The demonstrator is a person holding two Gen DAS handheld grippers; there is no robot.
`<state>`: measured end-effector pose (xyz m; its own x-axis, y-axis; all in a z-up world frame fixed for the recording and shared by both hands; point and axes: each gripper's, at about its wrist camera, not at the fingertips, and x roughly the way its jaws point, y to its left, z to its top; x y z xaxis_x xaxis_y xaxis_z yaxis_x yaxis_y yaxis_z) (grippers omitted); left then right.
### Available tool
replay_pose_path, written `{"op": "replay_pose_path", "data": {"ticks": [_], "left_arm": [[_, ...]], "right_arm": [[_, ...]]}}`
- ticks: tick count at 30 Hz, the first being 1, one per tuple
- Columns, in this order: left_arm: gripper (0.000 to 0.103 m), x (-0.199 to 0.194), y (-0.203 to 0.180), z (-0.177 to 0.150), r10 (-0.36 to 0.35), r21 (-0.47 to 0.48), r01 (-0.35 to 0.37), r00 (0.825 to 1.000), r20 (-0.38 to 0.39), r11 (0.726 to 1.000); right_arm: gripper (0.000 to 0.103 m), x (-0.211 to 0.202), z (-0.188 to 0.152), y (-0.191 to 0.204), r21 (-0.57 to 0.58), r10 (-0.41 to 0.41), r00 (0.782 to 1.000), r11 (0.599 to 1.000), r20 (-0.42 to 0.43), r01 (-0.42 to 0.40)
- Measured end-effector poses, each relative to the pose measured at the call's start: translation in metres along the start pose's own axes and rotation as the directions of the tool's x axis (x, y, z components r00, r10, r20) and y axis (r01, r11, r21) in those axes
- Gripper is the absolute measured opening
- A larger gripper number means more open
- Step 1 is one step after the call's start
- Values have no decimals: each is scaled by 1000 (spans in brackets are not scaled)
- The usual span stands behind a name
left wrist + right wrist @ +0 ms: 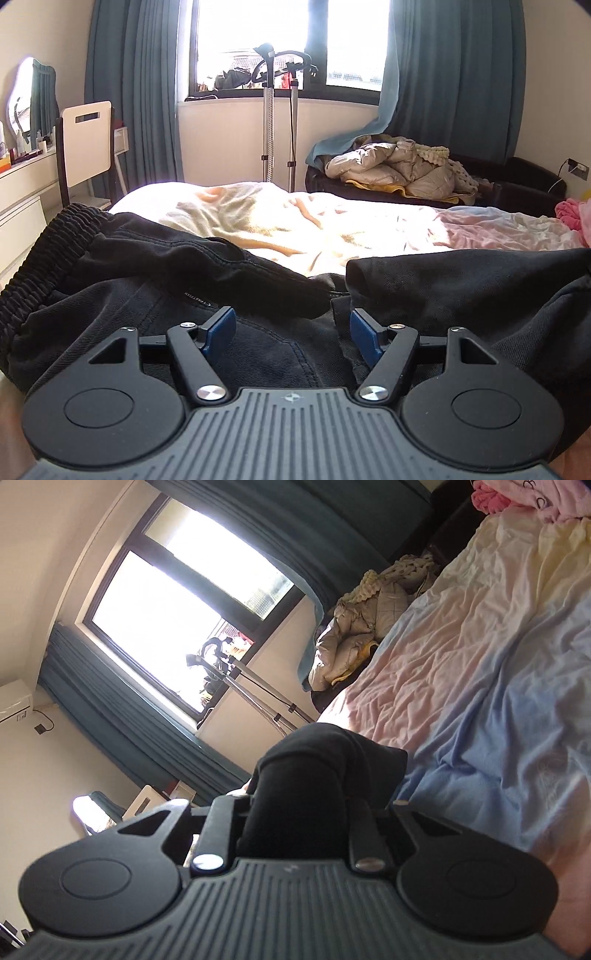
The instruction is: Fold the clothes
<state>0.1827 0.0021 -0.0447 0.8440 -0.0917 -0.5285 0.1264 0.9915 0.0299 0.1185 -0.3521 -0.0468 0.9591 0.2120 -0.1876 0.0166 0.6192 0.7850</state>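
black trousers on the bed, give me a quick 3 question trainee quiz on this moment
1. True or false: the left gripper is open above the black trousers.
2. What is bunched between the fingers of the right gripper? A) pink sheet B) black fabric C) beige jacket
3. Fill in: the elastic waistband lies toward the ____ edge of the left wrist view.

Key: 1 true; 2 B, though the fingertips themselves are hidden by the cloth; 3 left.
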Motion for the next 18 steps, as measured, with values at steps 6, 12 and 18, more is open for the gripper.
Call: {"op": "replay_pose_path", "data": {"ticks": [6,12,18], "left_arm": [[71,31,-101,6,-62,184,73,996,-67,980],[69,44,-176,-13,-209,183,226,972,-105,957],[69,54,-204,-29,-337,87,348,933,-125,933]], "right_arm": [[21,-27,28,2,-97,-32,993,994,116,44],[21,-63,57,-1,-183,-66,955,975,290,123],[21,-77,61,10,-382,-31,922,904,387,191]]}}
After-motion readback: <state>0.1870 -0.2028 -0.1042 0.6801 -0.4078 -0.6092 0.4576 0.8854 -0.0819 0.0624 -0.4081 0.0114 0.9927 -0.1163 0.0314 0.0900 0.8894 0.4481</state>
